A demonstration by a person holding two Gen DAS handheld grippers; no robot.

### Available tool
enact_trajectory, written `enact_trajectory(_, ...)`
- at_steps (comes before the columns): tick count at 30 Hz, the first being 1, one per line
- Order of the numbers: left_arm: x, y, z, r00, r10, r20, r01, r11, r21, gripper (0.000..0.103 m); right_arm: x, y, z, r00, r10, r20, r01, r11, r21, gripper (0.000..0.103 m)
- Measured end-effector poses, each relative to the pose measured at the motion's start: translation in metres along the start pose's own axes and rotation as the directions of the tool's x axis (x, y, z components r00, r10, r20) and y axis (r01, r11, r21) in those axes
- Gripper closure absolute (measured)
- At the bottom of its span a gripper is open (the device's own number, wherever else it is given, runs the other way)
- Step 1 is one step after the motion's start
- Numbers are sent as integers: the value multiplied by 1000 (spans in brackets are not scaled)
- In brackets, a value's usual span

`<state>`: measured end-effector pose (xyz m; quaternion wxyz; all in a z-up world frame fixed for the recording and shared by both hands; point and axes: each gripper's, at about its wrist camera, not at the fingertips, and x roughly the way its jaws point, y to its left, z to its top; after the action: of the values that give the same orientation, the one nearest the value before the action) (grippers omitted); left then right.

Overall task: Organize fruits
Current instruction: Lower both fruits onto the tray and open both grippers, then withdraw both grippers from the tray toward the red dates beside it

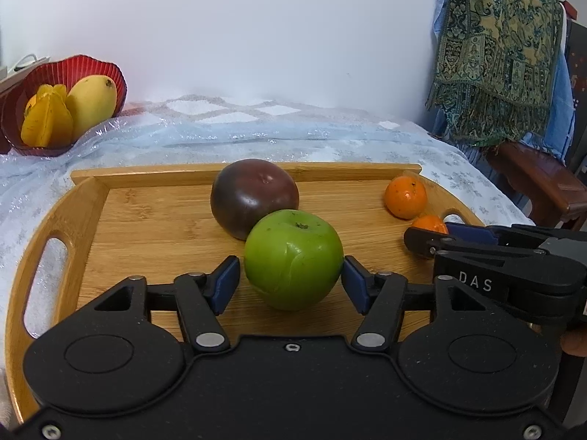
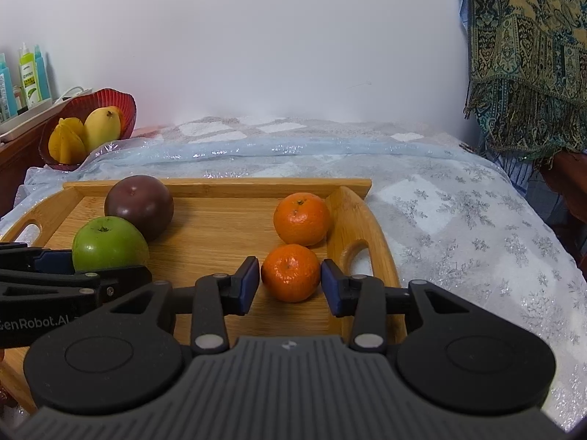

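Observation:
A wooden tray (image 1: 91, 220) (image 2: 352, 220) holds a green apple (image 1: 293, 258) (image 2: 108, 244), a dark purple fruit (image 1: 255, 196) (image 2: 139, 205) and two oranges. My left gripper (image 1: 291, 280) straddles the green apple; its right pad touches it and a small gap shows at the left pad. My right gripper (image 2: 291, 282) straddles the near orange (image 2: 291, 273) (image 1: 429, 224), pads at its sides with slim gaps. The far orange (image 2: 302, 218) (image 1: 405, 197) lies behind it by the tray's right handle.
A red bowl (image 1: 106, 69) (image 2: 121, 102) at the back left holds a mango (image 1: 91, 101) and a starfruit (image 1: 47, 117). A patterned shawl (image 1: 502, 51) hangs over a chair on the right. Bottles (image 2: 31, 77) stand at the far left. A snowflake cloth (image 2: 458, 212) covers the table.

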<state>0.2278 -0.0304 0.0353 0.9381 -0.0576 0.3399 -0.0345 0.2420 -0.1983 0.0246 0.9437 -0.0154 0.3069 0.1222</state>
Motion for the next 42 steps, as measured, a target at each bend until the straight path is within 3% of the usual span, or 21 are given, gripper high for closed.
enact_trajectory(6,-6,2,0,1000,0,15,0,1000,8,30,-3,0,1,1000,-3,6,3,1000,10,38)
enact_trajectory(14,-15,6,-4,1000,-4,26,4,1000,-6,16,-14,-3,3,1000,6,30,-7,999,45,20)
enact_trajectory(22,-40,9,-12,997,3,78,-4,1000,11,4,-38,-3,0,996,8,88,-13,998,66,13)
enact_trajectory(28,-60,10,-20,995,-16,103,14,1000,19,2,-59,1,-6,987,-35,156,30,999,33,6)
enact_trajectory(34,-75,6,-31,992,-10,122,6,999,33,0,-81,6,-8,956,-123,267,134,991,-23,0)
enact_trajectory(42,-87,-5,-49,992,-6,128,-2,998,68,0,-94,3,-21,956,-121,268,117,993,33,0)
